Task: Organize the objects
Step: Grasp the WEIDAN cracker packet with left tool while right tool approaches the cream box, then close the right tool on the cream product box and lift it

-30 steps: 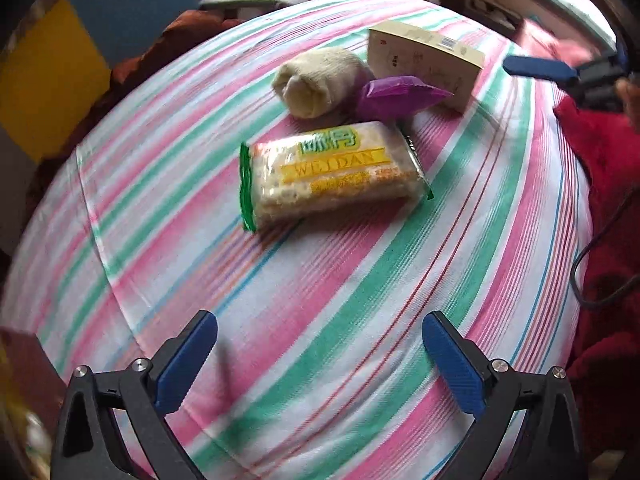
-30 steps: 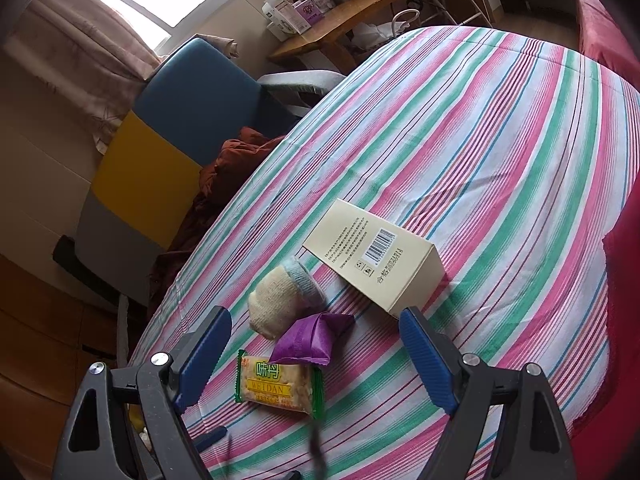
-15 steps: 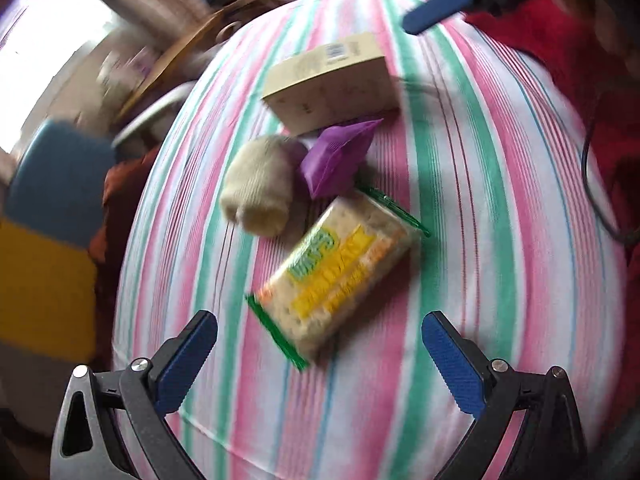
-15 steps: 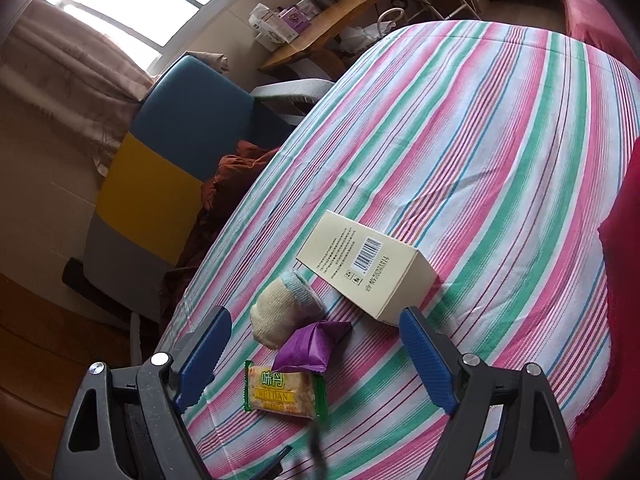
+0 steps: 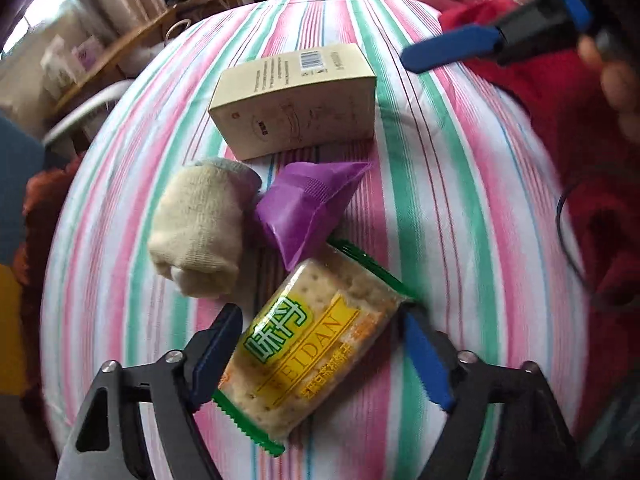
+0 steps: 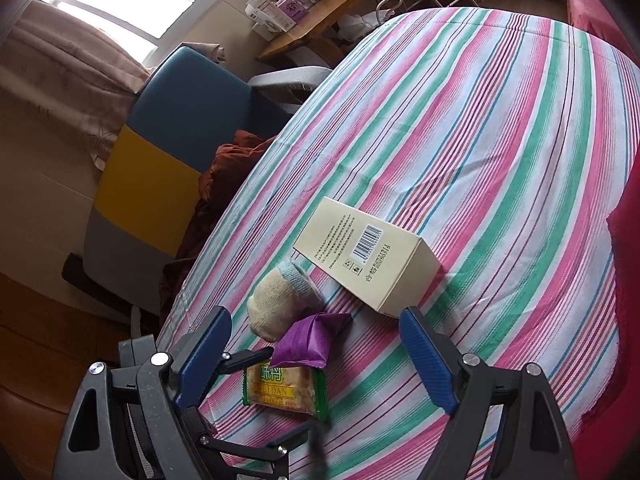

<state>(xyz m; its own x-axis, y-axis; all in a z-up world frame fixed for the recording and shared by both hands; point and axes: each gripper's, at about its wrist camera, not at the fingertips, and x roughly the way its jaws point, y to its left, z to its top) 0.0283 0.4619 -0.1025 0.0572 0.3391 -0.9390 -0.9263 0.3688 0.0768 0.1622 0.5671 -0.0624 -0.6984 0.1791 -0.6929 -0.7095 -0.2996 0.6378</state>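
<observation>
Left hand-held gripper [image 5: 320, 356] closes around a cracker packet [image 5: 308, 348] on the striped bed [image 5: 440, 184].

The packet lies low in the left wrist frame, long axis running lower left to upper right, between closing jaws not yet pressing it. The right hand-held gripper [image 6: 316, 356] hangs open, farther off. A purple pouch [image 5: 308, 208], rolled sock [image 5: 200, 232] and box [image 5: 296, 100] sit above.
</observation>
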